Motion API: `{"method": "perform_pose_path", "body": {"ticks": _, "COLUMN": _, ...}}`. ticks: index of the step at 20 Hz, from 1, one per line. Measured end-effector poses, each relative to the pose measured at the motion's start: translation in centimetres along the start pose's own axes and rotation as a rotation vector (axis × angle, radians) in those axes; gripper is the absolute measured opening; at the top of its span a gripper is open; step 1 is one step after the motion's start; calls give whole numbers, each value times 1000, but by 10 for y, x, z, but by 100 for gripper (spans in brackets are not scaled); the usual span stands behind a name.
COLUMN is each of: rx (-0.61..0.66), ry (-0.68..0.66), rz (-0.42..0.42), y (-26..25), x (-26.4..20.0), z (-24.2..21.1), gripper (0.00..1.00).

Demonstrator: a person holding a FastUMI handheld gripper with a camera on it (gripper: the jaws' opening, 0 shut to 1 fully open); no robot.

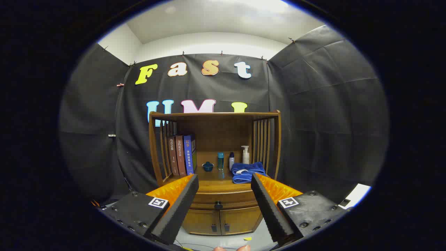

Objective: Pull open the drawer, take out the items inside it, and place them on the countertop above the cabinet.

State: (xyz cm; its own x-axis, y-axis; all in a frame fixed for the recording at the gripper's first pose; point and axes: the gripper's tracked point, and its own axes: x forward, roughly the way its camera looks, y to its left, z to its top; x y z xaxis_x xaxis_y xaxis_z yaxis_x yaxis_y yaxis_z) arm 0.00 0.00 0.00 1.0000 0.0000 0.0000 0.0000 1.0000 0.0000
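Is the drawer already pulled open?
No, the drawer sits flush in the cabinet, its knob untouched beyond the open tongs.

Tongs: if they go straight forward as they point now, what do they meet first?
Probably the drawer front near its knob, which sits centred beyond the open tongs. Nothing shows in between, though depth is unclear.

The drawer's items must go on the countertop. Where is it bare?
Bare wood runs along the wooden countertop's front edge, and between the upright books and small blue bowl. Bottles and the folded blue towel crowd the right. Open gripper is short of it.
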Motion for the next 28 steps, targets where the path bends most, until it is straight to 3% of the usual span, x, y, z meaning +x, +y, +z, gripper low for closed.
{"method": "perform_pose_path", "body": {"ticks": 21, "rx": 3, "ry": -2, "rz": -4, "y": -11, "x": 2, "z": -1, "gripper": 99}}
{"method": "perform_pose_path", "body": {"ticks": 28, "rx": -12, "ry": -20, "rz": 15, "y": -7, "x": 30, "z": -28, "gripper": 99}}
